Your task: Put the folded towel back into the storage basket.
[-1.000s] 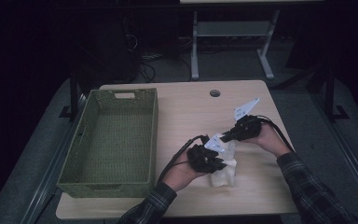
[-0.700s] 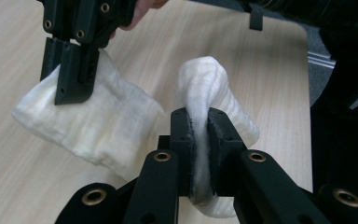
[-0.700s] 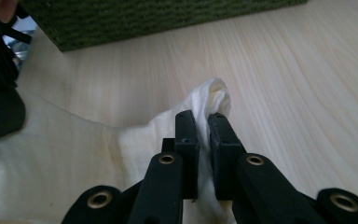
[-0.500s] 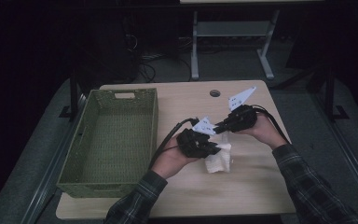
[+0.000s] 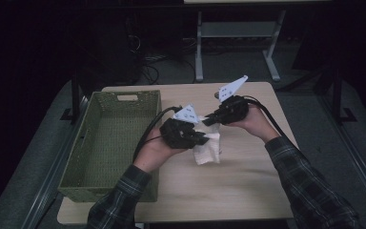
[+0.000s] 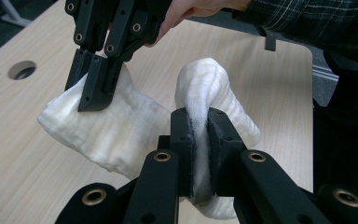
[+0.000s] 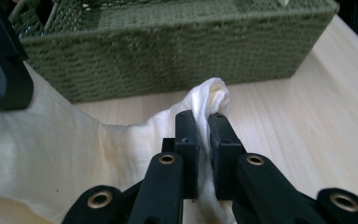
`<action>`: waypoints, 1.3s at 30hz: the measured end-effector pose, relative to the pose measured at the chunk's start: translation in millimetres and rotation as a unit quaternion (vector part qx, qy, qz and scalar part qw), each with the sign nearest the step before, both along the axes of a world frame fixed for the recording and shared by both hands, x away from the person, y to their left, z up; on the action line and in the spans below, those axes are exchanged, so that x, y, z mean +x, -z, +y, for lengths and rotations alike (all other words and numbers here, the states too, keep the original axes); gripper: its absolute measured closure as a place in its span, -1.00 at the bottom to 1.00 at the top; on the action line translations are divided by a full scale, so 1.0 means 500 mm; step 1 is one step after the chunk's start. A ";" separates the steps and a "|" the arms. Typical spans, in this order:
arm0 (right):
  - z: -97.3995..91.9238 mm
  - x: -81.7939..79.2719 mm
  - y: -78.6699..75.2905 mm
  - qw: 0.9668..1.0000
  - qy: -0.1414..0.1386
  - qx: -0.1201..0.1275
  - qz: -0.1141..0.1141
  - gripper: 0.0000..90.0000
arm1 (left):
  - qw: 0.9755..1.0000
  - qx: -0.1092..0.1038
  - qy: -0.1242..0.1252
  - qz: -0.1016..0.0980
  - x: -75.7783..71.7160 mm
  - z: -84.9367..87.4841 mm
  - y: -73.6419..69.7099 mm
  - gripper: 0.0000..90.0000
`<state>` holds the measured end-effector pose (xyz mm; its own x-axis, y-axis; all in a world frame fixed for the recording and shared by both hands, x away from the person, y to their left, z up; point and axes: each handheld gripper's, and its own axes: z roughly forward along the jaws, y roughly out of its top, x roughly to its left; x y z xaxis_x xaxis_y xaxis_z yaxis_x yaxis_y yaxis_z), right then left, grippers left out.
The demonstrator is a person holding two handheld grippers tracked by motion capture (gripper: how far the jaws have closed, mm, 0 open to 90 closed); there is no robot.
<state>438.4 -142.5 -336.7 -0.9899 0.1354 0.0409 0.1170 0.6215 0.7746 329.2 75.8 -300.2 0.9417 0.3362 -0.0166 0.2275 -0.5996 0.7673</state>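
Observation:
A white cloth (image 5: 208,149) hangs above the wooden table (image 5: 248,186), held up by both grippers. My left gripper (image 5: 201,140) is shut on one bunched edge of the cloth (image 6: 200,100), which is pinched between its black jaws. My right gripper (image 5: 207,120) is shut on another corner of the cloth (image 7: 209,95). In the left gripper view the right gripper (image 6: 93,88) clamps the cloth's far corner. In the right gripper view the left gripper's jaw shows at the left edge. The cloth sags between the two grips.
A green woven basket (image 5: 76,164) stands on the left part of the table, close beside the left hand; its wall (image 7: 177,51) lies just beyond the cloth. A round cable hole (image 6: 22,70) sits in the tabletop. A metal stand is on the floor behind.
Both hands have risen and moved toward the far side of the table with the cloth, lifting it off the surface. Both grips stay closed on it.

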 end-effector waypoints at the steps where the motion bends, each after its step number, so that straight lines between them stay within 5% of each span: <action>1: 0.011 0.002 -0.007 1.000 0.000 -0.002 -0.001 0.87 | 1.000 -0.001 -0.002 -0.001 0.000 0.009 -0.004 0.81; 18: 0.140 0.029 -0.085 0.999 -0.015 0.000 -0.035 0.87 | 0.999 -0.006 -0.037 -0.025 -0.016 0.159 -0.069 0.81; 39: 0.312 0.057 -0.085 0.998 -0.052 0.012 -0.039 0.87 | 0.995 -0.010 -0.096 -0.028 -0.048 0.324 -0.064 0.81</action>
